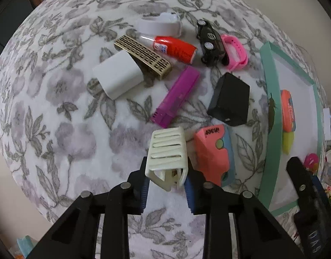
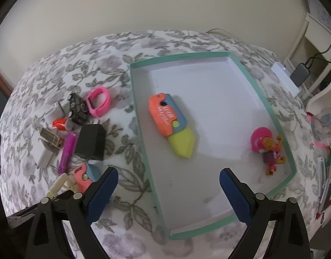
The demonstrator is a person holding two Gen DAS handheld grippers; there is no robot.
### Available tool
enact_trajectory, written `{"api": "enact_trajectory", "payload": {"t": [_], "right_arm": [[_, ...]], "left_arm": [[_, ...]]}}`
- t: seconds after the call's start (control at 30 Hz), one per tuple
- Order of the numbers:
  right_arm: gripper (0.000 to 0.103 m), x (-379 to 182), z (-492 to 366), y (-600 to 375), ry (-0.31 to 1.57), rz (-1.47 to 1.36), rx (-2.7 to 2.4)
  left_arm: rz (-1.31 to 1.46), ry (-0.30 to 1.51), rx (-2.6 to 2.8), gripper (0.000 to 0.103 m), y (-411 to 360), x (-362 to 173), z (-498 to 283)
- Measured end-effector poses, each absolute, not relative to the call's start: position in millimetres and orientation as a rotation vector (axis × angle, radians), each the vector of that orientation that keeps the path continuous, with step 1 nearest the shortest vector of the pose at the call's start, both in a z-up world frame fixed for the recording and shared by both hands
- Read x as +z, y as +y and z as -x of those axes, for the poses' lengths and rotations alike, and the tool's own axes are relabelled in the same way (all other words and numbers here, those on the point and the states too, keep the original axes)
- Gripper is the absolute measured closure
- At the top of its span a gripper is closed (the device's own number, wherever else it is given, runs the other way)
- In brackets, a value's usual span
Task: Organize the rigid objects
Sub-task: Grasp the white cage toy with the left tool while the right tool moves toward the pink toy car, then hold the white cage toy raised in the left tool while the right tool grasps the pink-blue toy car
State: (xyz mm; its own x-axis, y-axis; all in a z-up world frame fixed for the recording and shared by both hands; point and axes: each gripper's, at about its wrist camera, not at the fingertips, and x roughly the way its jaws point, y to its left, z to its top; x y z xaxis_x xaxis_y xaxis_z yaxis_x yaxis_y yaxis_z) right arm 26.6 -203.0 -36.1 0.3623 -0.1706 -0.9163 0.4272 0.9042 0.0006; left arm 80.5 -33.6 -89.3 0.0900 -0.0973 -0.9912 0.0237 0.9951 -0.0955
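My left gripper [image 1: 166, 185] is shut on a cream slotted plastic clip [image 1: 166, 151], held just above the floral cloth; the clip also shows in the right wrist view [image 2: 57, 186]. A pink and blue toy [image 1: 215, 151] lies right of the clip. My right gripper [image 2: 168, 190] is open and empty over the near part of the teal-rimmed white tray [image 2: 292, 164]. In the tray lie an orange, blue and yellow toy knife [image 2: 171, 123] and a pink figure toy [image 2: 266, 146].
On the cloth lie a black cube [image 1: 230, 99], purple comb [image 1: 175, 97], white charger [image 1: 117, 75], brass harmonica [image 1: 143, 56], red tube [image 1: 176, 48], white band [image 1: 159, 24], black toy car [image 1: 210, 41] and pink wristband [image 1: 235, 51]. Clutter sits at the right edge [image 2: 325, 172].
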Motion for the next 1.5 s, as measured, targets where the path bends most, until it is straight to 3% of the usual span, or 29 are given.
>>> {"api": "enact_trajectory", "payload": {"t": [0.47, 0.53, 1.0, 1.13, 1.5], "right_arm": [[0.015, -52.5, -43.9, -151.0, 1.157, -0.148, -0.193], [0.022, -55.2, -45.6, -145.2, 1.166, -0.147, -0.162], [0.036, -85.1, -51.6, -117.0, 1.237, -0.12, -0.04], [0.047, -90.8, -53.7, -111.1, 1.242, -0.094, -0.032], [0.048, -102.3, -49.6, -98.9, 1.237, -0.02, -0.037]], "left_arm": [[0.272, 1.483, -0.008, 0.073, 27.3, -93.8, -96.4], [0.282, 1.483, -0.005, 0.073, 32.5, -94.1, -96.4], [0.295, 1.505, 0.016, 0.071, 30.8, -106.7, -101.3], [0.29, 1.504, 0.023, 0.071, 32.0, -108.6, -102.4], [0.264, 1.498, 0.03, 0.071, 28.0, -111.7, -105.9]]}}
